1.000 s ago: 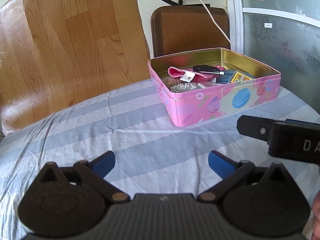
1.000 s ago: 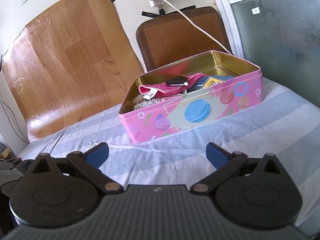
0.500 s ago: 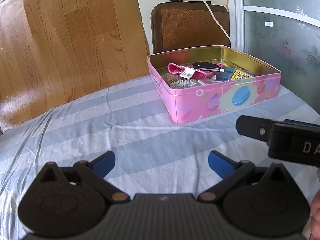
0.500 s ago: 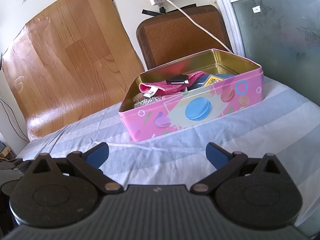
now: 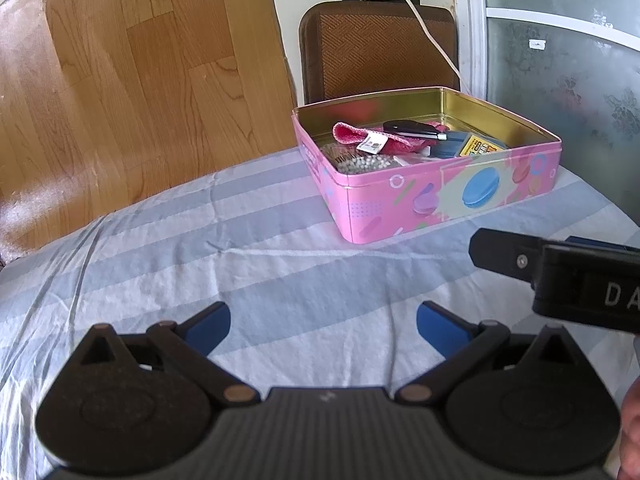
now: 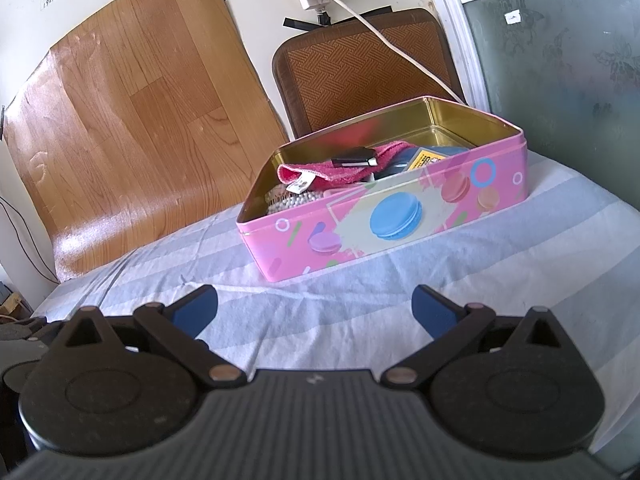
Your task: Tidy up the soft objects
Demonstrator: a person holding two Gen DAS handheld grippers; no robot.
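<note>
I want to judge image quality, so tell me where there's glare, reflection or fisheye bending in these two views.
Left wrist view: sheen on the wood-grain sheet, pink reflection inside the tin. Right wrist view: glare low on that sheet, door frame bowed by the fisheye.

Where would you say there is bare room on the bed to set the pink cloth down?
The striped sheet lies bare left of the tin and between it and both open grippers. The tin's left end is crowded; its right end shows bare gold floor.

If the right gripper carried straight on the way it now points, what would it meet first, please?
Probably the near wall of the open pink macaron-print tin, beyond the striped bedsheet. The right gripper is open and empty; depth is uncertain.
</note>
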